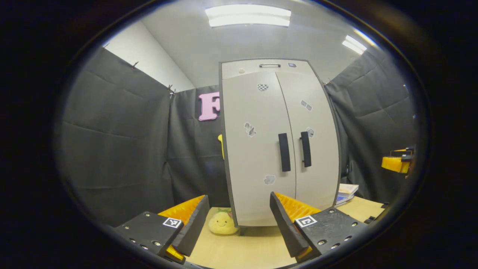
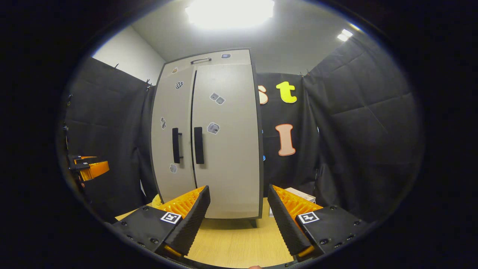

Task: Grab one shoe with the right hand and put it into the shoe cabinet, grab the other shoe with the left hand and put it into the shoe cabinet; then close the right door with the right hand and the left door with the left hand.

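Item: cabinet (image 1: 276, 142), upright on the table (image 1: 246, 250). Both doors appeared shut, the left door (image 1: 257, 149) and right door (image 1: 317, 142) meeting at the seam, with the two handles (image 1: 284, 152) side by side.

Item: left gripper (image 1: 239, 220). You held it spread wide, nothing between the fingers, well back from the cabinet and aimed at the lower part of the left door.

Item: right gripper (image 2: 239, 216). You held it likewise wide apart and empty, facing the right door from a distance.

Item: shoes. Neither was visible; presumably they sat behind the shut doors, which I could not confirm.

Item: sundries. A yellow plush toy (image 1: 223, 223) lay at the cabinet's left foot, books (image 1: 345, 192) at its right, and a box (image 2: 298, 195) beside it.

Risks, as judged: a door that only looked shut might have stood unlatched and swung out. Had you pressed again, a push near the base could have rocked the cabinet, and a low sweep of your left gripper could have knocked the toy.
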The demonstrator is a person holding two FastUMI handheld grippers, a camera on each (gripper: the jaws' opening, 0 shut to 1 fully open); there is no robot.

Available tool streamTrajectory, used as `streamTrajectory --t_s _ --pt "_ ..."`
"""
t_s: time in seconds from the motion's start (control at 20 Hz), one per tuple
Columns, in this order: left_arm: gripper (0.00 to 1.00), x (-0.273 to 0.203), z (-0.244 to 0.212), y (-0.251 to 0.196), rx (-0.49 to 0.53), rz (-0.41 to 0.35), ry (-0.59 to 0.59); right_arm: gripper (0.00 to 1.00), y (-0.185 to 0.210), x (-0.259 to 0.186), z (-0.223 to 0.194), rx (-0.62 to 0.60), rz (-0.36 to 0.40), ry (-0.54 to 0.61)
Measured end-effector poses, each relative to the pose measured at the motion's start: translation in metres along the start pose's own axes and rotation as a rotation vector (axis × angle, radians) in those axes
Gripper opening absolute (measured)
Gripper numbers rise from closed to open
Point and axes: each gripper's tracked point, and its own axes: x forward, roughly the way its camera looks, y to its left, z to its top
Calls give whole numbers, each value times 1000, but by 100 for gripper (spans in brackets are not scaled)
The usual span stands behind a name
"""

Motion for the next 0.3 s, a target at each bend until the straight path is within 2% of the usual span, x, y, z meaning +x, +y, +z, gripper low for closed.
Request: streamTrajectory --t_s 0.3 --pt "94 -2 3 2 7 1 -6 97 0 -2 2 1 -4 -3"
